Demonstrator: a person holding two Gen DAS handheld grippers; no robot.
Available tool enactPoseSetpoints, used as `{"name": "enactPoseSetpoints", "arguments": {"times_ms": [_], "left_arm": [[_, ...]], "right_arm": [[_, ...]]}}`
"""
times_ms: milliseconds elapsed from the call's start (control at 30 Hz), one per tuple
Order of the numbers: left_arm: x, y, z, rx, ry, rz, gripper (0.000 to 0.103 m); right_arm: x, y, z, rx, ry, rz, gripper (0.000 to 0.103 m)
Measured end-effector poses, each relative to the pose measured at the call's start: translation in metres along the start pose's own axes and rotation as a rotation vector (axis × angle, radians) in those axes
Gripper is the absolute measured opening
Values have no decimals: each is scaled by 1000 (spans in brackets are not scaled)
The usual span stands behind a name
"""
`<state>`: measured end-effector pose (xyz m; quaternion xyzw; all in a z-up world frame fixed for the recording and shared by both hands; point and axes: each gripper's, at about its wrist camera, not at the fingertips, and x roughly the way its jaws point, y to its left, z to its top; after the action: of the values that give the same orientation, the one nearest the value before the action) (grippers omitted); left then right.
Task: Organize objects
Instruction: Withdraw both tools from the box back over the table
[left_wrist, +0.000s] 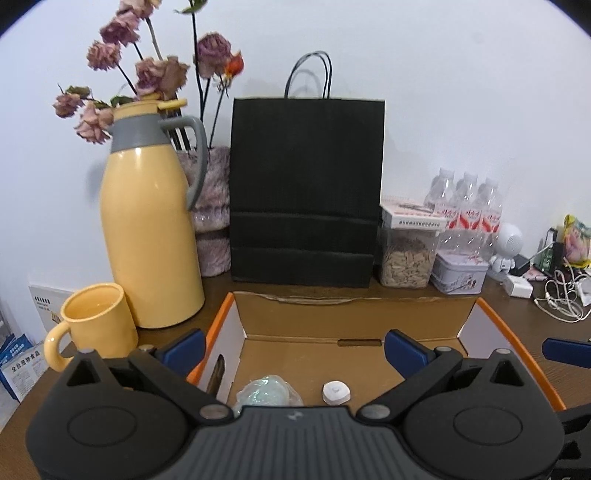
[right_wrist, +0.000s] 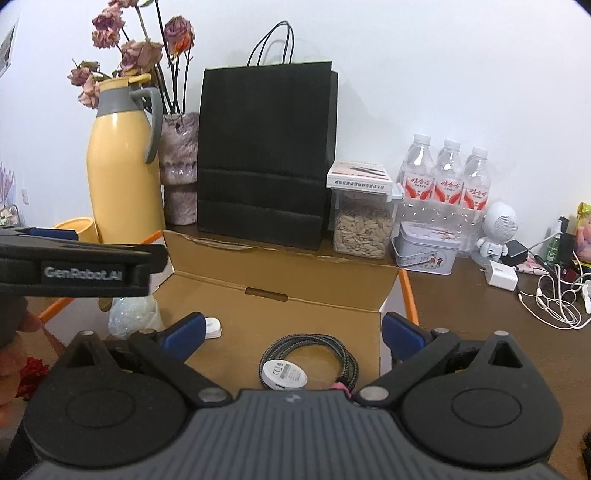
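Box (right_wrist: 280, 314): brown cardboard, white outside with orange edging; open at the top, far flap raised, resting on the wooden table.
Cable (right_wrist: 332, 354): braided grey-black, wound into a loose coil, flat on the box floor toward the right side.
Puck (right_wrist: 284, 374): round, white, printed markings on its face; lies on the near-left part of the coil.
White piece (left_wrist: 335, 392): small, rounded, flat on the box floor near the middle.
Plastic bundle (left_wrist: 267, 389): clear, crinkled, pale greenish inside; on the box floor just left of the white piece, apart from it.
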<state>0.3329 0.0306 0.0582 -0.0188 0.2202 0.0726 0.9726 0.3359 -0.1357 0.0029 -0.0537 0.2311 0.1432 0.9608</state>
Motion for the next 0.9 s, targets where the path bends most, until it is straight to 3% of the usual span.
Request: {"name": "enactPoseSetpoints", "arguments": {"times_ms": [500, 900], "left_arm": [[-54, -1, -15, 10, -65, -33, 103], [-94, -1, -39, 9, -60, -76, 103]], "right_arm": [[-52, -3, -27, 25, -49, -29, 103], [-92, -3, -54, 46, -52, -46, 103]]}}
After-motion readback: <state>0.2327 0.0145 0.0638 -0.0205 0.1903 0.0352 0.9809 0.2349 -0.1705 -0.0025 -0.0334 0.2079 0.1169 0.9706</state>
